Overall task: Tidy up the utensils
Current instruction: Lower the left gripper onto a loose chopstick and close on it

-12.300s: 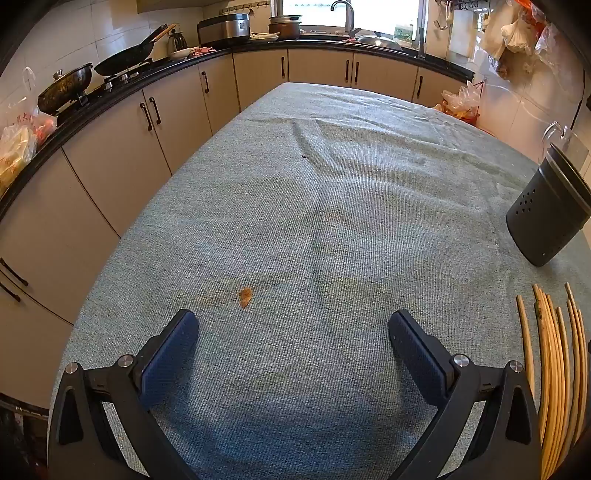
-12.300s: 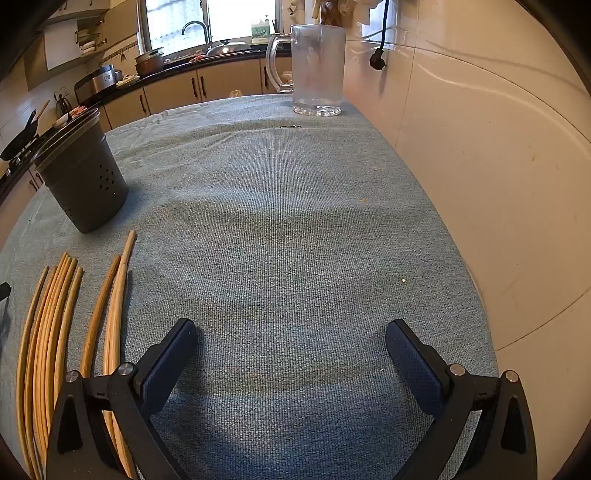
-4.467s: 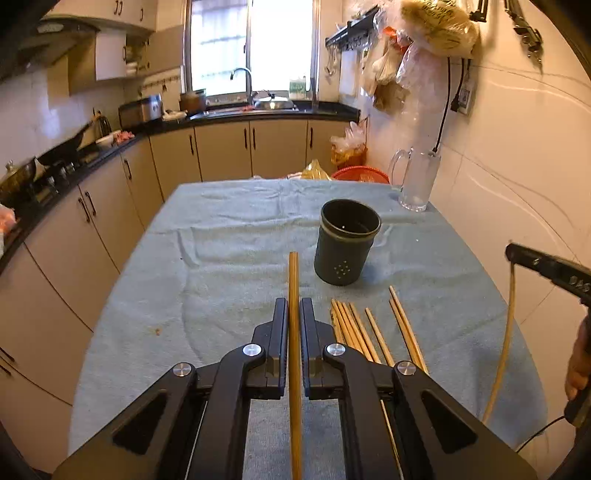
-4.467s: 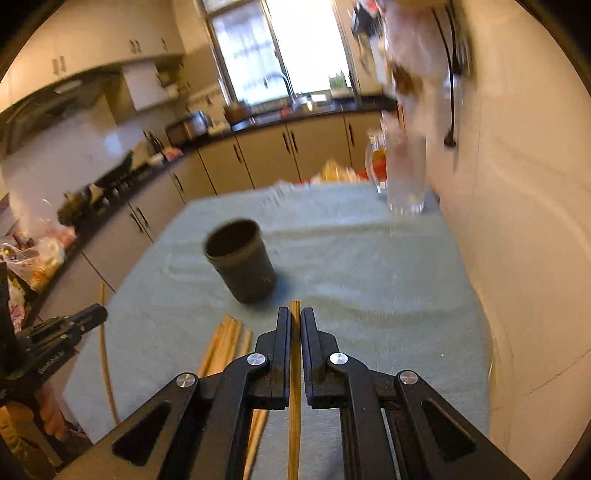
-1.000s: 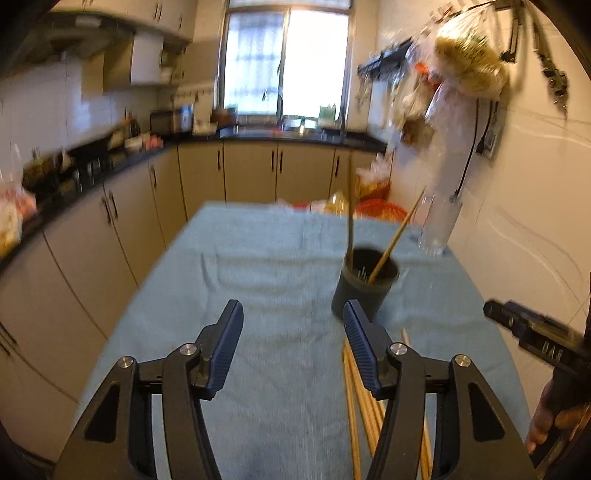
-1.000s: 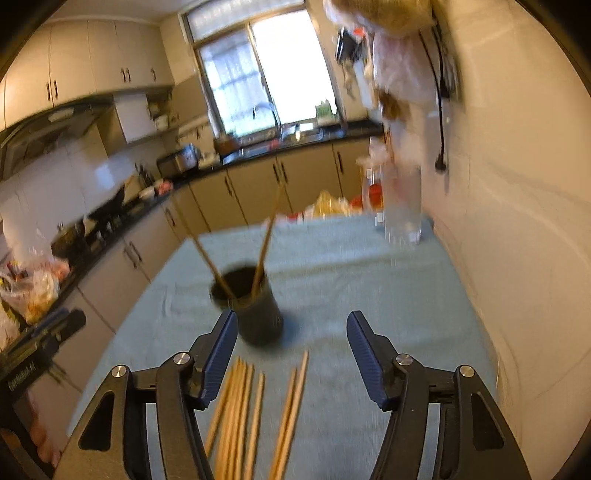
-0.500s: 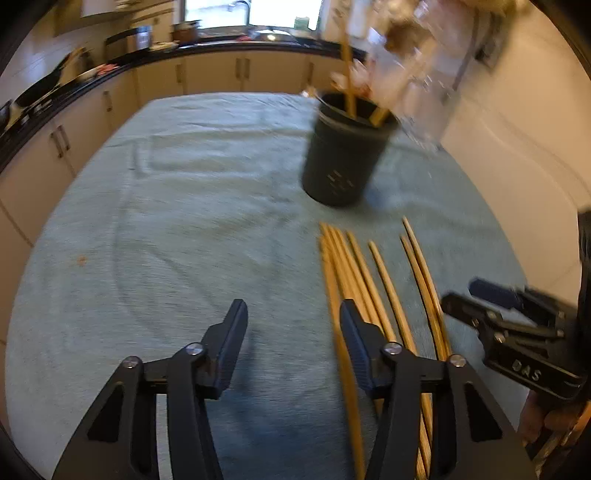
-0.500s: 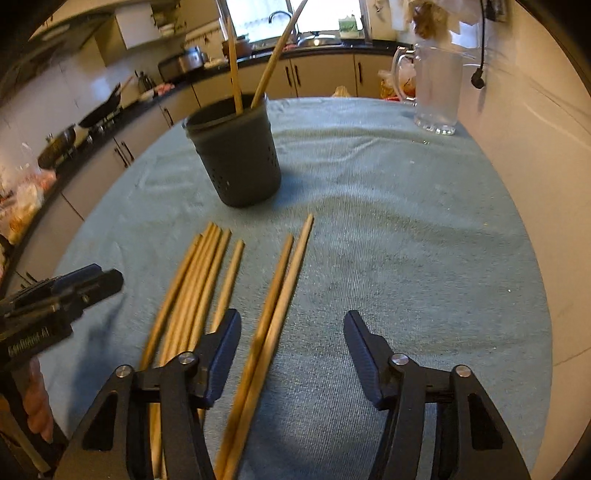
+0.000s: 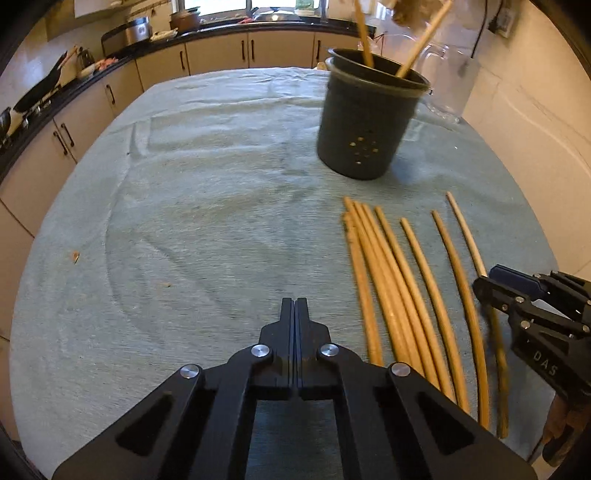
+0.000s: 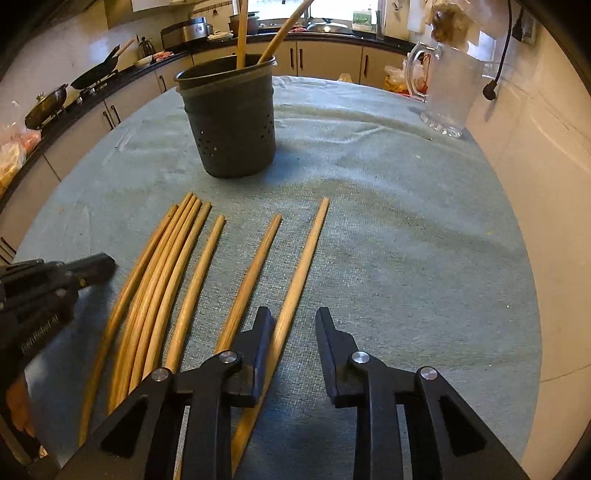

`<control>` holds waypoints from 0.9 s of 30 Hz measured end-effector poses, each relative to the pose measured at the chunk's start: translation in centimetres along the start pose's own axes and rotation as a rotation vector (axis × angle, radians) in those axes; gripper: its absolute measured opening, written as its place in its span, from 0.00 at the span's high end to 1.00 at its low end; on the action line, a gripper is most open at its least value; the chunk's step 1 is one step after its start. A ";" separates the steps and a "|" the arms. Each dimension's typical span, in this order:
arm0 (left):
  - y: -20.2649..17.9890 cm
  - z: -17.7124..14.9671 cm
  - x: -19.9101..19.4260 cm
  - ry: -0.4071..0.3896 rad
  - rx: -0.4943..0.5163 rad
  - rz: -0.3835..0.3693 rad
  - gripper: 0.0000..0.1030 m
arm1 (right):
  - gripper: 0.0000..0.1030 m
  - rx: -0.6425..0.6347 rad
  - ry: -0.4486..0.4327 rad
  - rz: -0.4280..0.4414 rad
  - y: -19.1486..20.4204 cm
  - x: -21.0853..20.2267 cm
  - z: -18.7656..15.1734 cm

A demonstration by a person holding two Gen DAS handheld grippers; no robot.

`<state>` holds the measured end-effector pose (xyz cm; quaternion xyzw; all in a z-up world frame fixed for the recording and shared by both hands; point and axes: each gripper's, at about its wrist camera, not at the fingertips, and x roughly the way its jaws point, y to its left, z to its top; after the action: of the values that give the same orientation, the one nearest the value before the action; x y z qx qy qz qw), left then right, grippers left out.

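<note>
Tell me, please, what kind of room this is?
Most likely a home kitchen. A dark countertop with pans runs over cream cabinets, and a table holds a utensil holder and loose chopsticks.

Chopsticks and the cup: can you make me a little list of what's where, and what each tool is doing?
Holder: dark grey perforated plastic cup, upright on the teal cloth
Inside it: two wooden chopsticks, leaning
On the cloth: row of bamboo chopsticks, lying flat
Left tool: shut, empty
Right tool: open, around the rightmost chopstick
Nearby: clear glass pitcher
</note>
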<state>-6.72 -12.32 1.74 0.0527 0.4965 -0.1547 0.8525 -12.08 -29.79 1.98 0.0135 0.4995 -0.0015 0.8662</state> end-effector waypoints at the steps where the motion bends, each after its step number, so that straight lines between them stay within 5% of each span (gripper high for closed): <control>1: 0.4 0.0 -0.1 0.008 -0.007 -0.004 0.99 | 0.74 0.005 0.006 -0.001 -0.2 0.0 0.0; 11: -0.3 0.2 -2.0 -0.032 0.014 -0.197 0.99 | 0.74 0.071 0.026 0.002 -2.4 0.4 0.6; 15: -2.3 -0.7 -1.1 0.002 0.094 -0.178 0.99 | 0.74 0.071 0.017 0.001 -2.5 0.4 0.5; 25: -2.3 -1.2 -1.4 0.011 0.081 -0.236 0.93 | 0.73 0.080 0.002 0.009 -2.5 0.1 0.1; 27: -2.9 -1.5 -1.3 0.014 0.118 -0.180 0.93 | 0.73 0.082 -0.002 0.013 -2.5 -0.1 -0.1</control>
<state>-9.43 -14.39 2.26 0.0591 0.4950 -0.2594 0.8272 -12.27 -32.32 1.91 0.0523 0.4982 -0.0165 0.8653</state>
